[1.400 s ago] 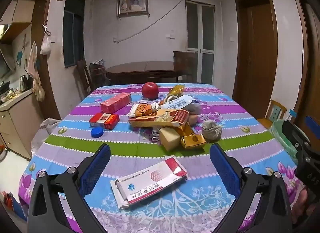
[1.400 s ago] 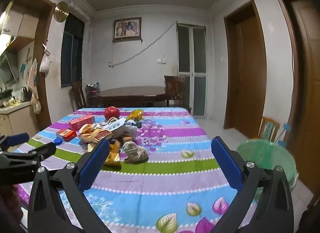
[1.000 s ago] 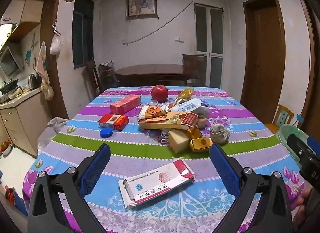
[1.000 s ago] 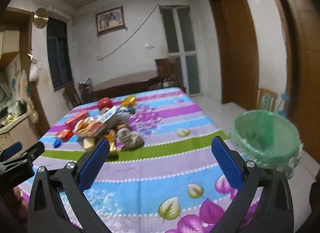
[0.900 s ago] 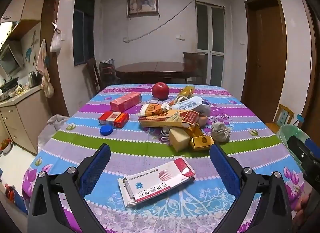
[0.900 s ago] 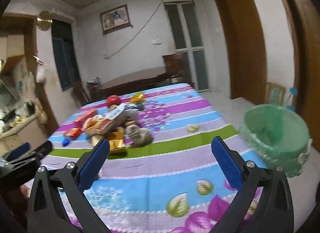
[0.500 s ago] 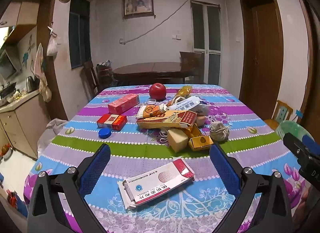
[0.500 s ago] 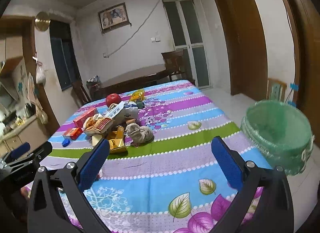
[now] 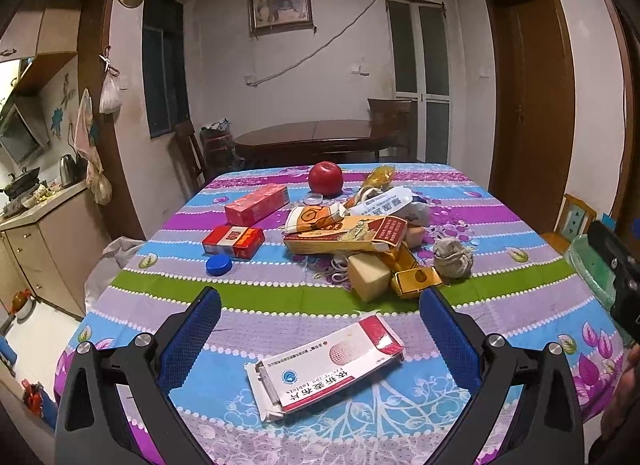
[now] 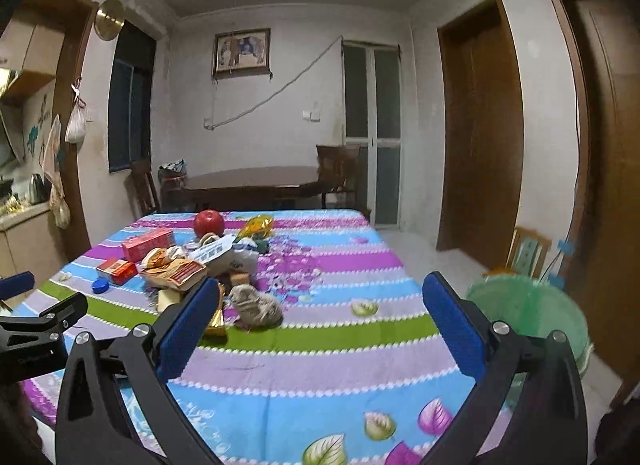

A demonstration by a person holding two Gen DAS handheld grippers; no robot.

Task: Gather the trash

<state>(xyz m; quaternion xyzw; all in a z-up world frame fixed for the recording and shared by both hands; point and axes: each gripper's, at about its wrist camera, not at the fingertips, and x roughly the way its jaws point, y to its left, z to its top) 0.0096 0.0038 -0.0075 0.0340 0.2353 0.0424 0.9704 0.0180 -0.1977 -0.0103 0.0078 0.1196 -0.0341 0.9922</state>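
Observation:
A heap of trash lies mid-table: a long yellow carton [image 9: 348, 234], a gold box [image 9: 416, 279], a beige block [image 9: 368, 277] and a crumpled grey wad [image 9: 452, 259] [image 10: 256, 307]. A flattened white-and-red medicine box [image 9: 324, 365] lies nearest, between the fingers of my open, empty left gripper [image 9: 320, 329]. My right gripper [image 10: 316, 321] is open and empty over the table's right half. A green-lined trash bin [image 10: 528, 317] stands on the floor at the right.
A red apple [image 9: 326, 178], two red boxes [image 9: 256, 205] [image 9: 233, 241] and a blue bottle cap [image 9: 218, 265] sit on the striped tablecloth [image 9: 280, 299]. A dark round table [image 9: 316, 137] and chairs stand behind. Kitchen cabinets [image 9: 44, 241] are at left, a door [image 9: 528, 105] at right.
The right gripper's view has swung back left and levelled, so the bin sits lower right. The left gripper has barely moved. Both stay open.

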